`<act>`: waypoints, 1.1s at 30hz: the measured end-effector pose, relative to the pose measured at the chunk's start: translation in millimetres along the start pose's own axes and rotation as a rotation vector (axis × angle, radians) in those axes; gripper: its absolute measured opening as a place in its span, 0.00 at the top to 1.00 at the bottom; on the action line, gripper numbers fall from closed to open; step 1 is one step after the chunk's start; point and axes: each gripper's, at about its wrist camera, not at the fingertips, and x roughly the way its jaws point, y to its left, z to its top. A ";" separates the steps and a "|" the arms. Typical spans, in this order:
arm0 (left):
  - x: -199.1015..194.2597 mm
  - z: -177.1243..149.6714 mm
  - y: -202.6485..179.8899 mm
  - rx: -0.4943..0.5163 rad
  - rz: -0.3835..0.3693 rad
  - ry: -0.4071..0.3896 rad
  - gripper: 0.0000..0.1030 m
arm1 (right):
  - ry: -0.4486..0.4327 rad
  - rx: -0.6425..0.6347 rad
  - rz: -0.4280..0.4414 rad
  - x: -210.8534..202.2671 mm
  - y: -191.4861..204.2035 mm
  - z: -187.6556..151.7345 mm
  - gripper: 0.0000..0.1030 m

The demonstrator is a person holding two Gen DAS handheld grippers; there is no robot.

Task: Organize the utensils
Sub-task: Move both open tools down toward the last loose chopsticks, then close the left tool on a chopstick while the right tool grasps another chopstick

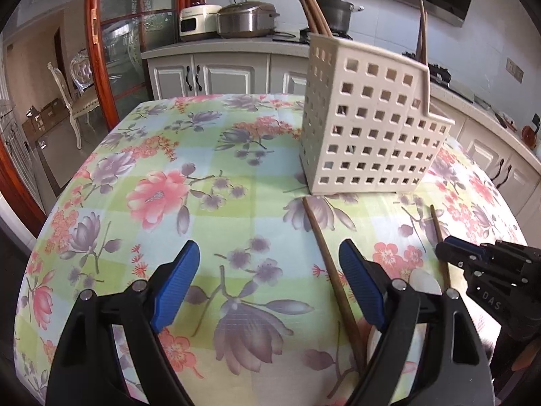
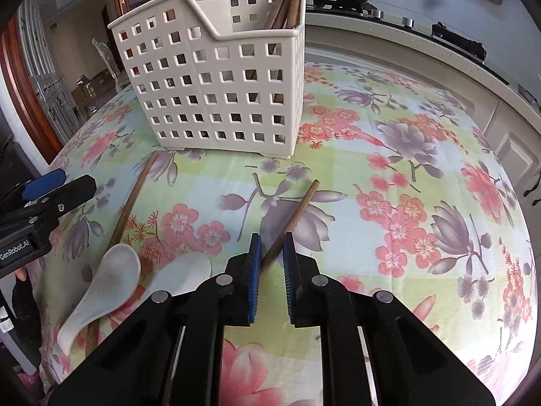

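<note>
In front of the white perforated utensil basket [image 2: 216, 77] on the floral desk [image 2: 405, 176], the right gripper [image 2: 271, 253] is clamped on a wooden chopstick [image 2: 297, 209]. The left gripper [image 1: 268, 280] stands apart, another chopstick [image 1: 324, 250] lying between its fingers. Two white spoons [image 2: 108, 287] lie nearer.

On the tabletop [image 2: 422, 182] the utensil basket [image 2: 216, 77] stands at the far side, with several chopsticks [image 2: 287, 0] upright in its far right compartment. Near of it two loose chopsticks lie on the cloth: the left chopstick [image 2: 133, 199] runs from the basket's foot toward the near left, and the right chopstick [image 2: 297, 213] lies just right of it. Two spoons [image 2: 111, 280] lie at the near left, one across the left chopstick's near end, the other beside it on the right.
</note>
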 end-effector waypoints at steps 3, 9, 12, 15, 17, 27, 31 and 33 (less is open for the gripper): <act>12.1 3.4 -9.6 0.023 -0.009 0.049 0.30 | -0.001 0.000 0.012 -2.3 -4.6 -2.9 0.88; 37.8 7.5 -29.0 0.062 -0.032 0.122 0.51 | -0.002 -0.035 0.002 -4.5 -3.0 -5.7 0.88; 45.3 5.5 -36.8 0.093 -0.014 0.129 0.60 | -0.001 -0.032 0.012 -5.2 -4.8 -6.6 0.88; 43.2 4.4 -40.6 0.115 -0.025 0.126 0.82 | -0.002 -0.035 0.008 -5.1 -4.3 -7.0 0.88; 41.6 3.3 -41.8 0.130 -0.026 0.129 0.91 | -0.003 -0.034 -0.001 -5.5 -3.8 -7.1 0.88; 20.2 3.5 -28.3 0.064 -0.100 0.065 0.94 | -0.064 0.006 0.034 -13.6 -5.9 -7.6 0.94; 3.2 9.9 -25.5 0.046 -0.122 0.015 0.94 | -0.112 0.029 0.062 -24.2 -8.3 -3.8 0.94; -6.6 12.7 -25.0 0.038 -0.130 -0.014 0.94 | -0.137 0.035 0.066 -29.9 -8.3 -2.1 0.94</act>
